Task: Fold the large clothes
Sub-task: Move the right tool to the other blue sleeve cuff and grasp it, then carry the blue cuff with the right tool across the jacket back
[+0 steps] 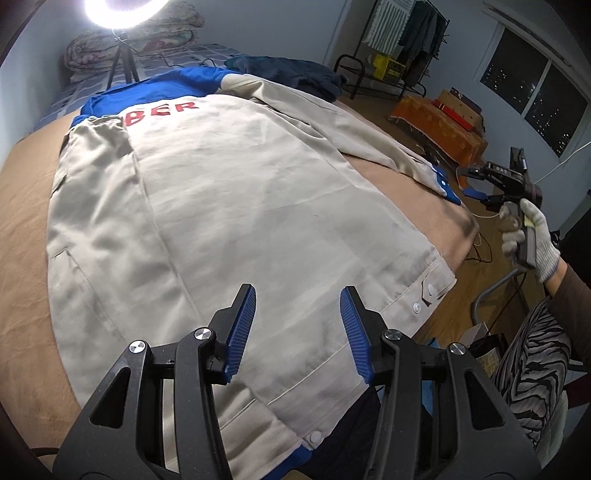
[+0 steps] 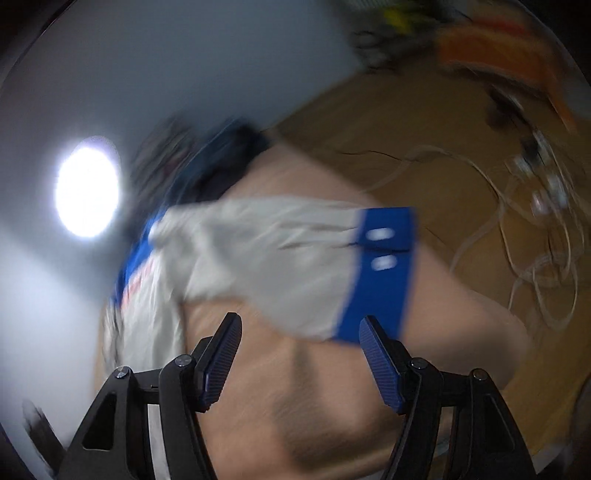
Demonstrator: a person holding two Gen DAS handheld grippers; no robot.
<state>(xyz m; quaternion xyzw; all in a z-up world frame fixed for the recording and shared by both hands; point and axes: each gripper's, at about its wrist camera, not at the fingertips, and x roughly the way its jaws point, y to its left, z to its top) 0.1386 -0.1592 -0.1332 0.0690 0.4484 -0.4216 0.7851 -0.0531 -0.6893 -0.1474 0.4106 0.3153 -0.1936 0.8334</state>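
A large beige jacket (image 1: 229, 206) with blue shoulders and red letters lies back-up on a brown bed (image 1: 22, 236). Its left sleeve is folded in over the body. Its right sleeve (image 1: 354, 133) stretches out to a blue cuff (image 1: 445, 184) near the bed's right edge. My left gripper (image 1: 297, 295) is open and empty just above the jacket's hem. My right gripper (image 1: 467, 182) is held in a gloved hand just beyond the cuff. In the blurred right wrist view, it (image 2: 301, 325) is open and empty, with the sleeve (image 2: 266, 258) and blue cuff (image 2: 384, 273) just ahead.
A ring light (image 1: 122, 11) on a tripod and folded quilts (image 1: 136, 40) stand at the bed's head. A dark garment (image 1: 295, 74) lies at the far right of the bed. A clothes rack (image 1: 402, 40), an orange-covered table (image 1: 439, 125) and floor cables (image 2: 535, 229) are to the right.
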